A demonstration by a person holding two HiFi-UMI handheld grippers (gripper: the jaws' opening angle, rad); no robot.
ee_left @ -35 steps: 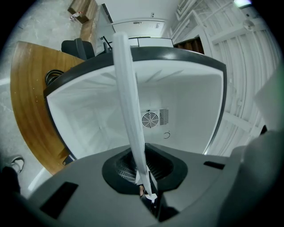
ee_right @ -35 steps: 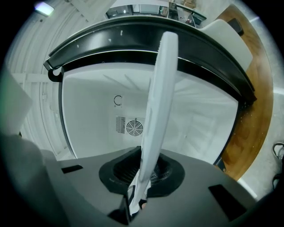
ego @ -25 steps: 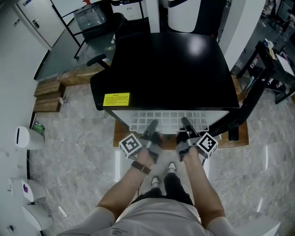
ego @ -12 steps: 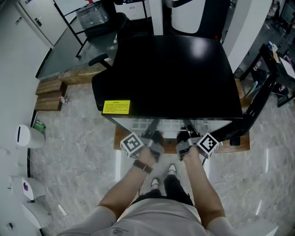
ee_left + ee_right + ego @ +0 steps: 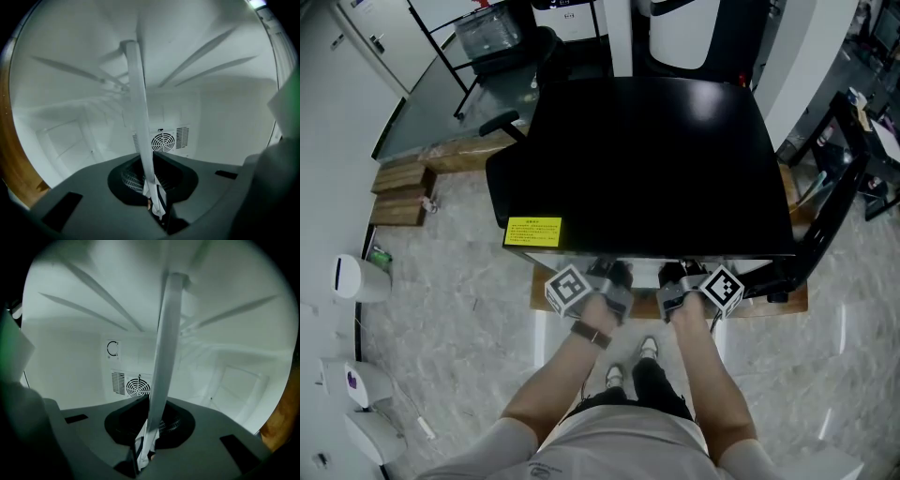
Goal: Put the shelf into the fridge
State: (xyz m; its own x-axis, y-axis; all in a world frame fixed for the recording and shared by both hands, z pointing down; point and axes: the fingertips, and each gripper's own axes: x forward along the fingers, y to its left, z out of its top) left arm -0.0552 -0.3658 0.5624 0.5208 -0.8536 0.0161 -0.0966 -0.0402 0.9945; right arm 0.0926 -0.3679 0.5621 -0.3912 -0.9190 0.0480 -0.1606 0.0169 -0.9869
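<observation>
The white wire shelf runs edge-on as a pale bar point(image 5: 139, 117) up the left gripper view, and again as a pale bar point(image 5: 164, 348) in the right gripper view. My left gripper point(image 5: 154, 208) is shut on its near edge, and my right gripper point(image 5: 142, 453) is shut on the same edge further right. Both views look into the white fridge interior, with a round fan vent point(image 5: 162, 140) on the back wall. In the head view the black fridge point(image 5: 656, 159) covers nearly the whole shelf. The left gripper point(image 5: 609, 277) and right gripper point(image 5: 675, 277) sit at its front opening.
The fridge's open door point(image 5: 825, 216) stands edge-on at the right. A yellow label point(image 5: 532, 232) marks the fridge's front left corner. The fridge rests on a wooden platform point(image 5: 787, 298). Wooden blocks point(image 5: 398, 192) and white bins point(image 5: 356, 278) lie to the left.
The shelf has slid forward into the fridge: a second ago much of its grid showed in front of the opening, now almost none. Both grippers moved forward with it.
</observation>
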